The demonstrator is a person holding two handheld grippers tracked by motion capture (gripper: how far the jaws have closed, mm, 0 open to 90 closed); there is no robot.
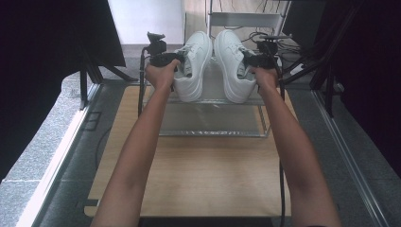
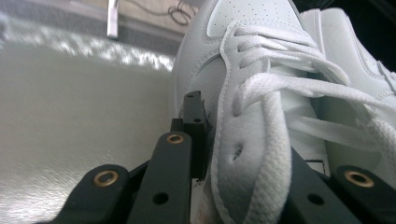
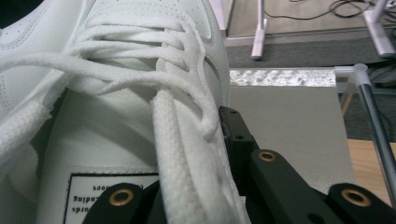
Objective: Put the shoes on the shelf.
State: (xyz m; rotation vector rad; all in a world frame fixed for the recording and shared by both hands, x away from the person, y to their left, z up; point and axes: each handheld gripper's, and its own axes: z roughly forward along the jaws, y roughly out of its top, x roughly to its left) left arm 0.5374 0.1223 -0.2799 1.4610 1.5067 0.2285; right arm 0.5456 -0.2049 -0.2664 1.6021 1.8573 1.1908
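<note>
Evidently each gripper (image 1: 177, 60) (image 1: 249, 60) astride a sneaker's (image 1: 193, 66) (image 1: 234, 66) collar.

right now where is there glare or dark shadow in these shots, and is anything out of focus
High view: both side edges fall into near-black shadow; the shelf carries a pale sheen. Left gripper view: bright glare streaks the shelf surface, and the nearest lace looks soft. Right gripper view: a glare band crosses the shelf's far edge; the shoe label stays sharp.
</note>
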